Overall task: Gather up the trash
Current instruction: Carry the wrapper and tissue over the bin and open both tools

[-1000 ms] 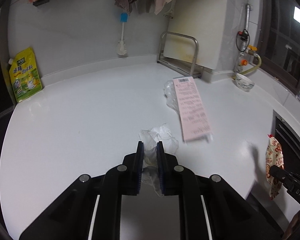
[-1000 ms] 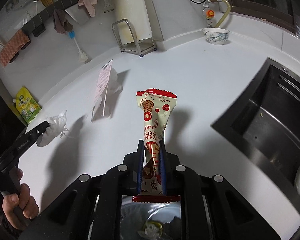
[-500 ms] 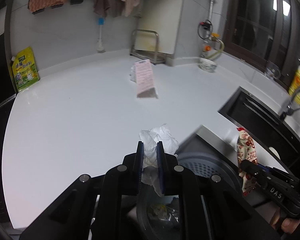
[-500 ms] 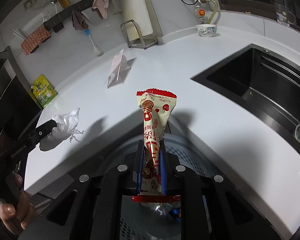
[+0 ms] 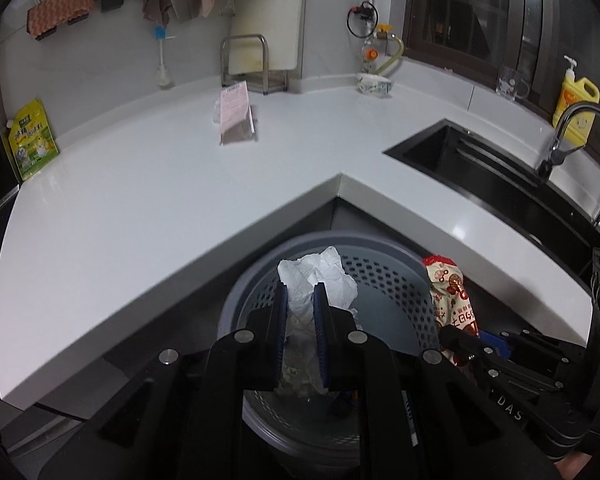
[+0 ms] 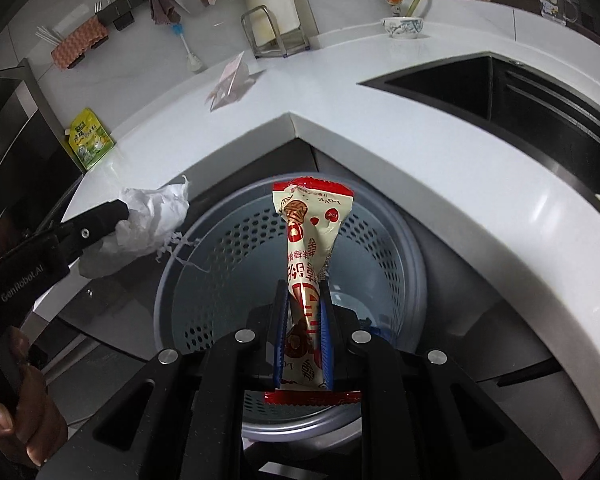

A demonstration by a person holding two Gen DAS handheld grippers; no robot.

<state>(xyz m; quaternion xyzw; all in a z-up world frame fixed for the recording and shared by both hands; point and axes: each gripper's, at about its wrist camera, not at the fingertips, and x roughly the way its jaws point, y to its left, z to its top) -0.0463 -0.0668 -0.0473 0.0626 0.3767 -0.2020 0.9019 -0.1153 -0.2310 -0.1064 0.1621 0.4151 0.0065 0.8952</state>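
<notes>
My left gripper (image 5: 300, 294) is shut on a crumpled white tissue (image 5: 320, 276) and holds it above the grey perforated trash bin (image 5: 384, 276). It also shows in the right wrist view, with the tissue (image 6: 148, 220) at the bin's left rim. My right gripper (image 6: 303, 292) is shut on a red and cream snack wrapper (image 6: 312, 224), upright over the bin (image 6: 236, 240). The wrapper (image 5: 450, 296) shows at the bin's right rim in the left wrist view. A pink receipt (image 5: 236, 110) and clear plastic lie on the white counter (image 5: 140, 184).
The bin stands on the floor in the counter's inner corner. A black sink (image 5: 480, 168) with a tap is at the right. A bowl (image 5: 374, 83), a metal rack (image 5: 246, 62), a yellow pouch (image 5: 32, 140) and a yellow soap bottle (image 5: 576, 100) stand along the back.
Both grippers have drawn back from the counter and dropped lower, so the tissue and the wrapper now hang over the bin's opening. Both stay shut on their items.
</notes>
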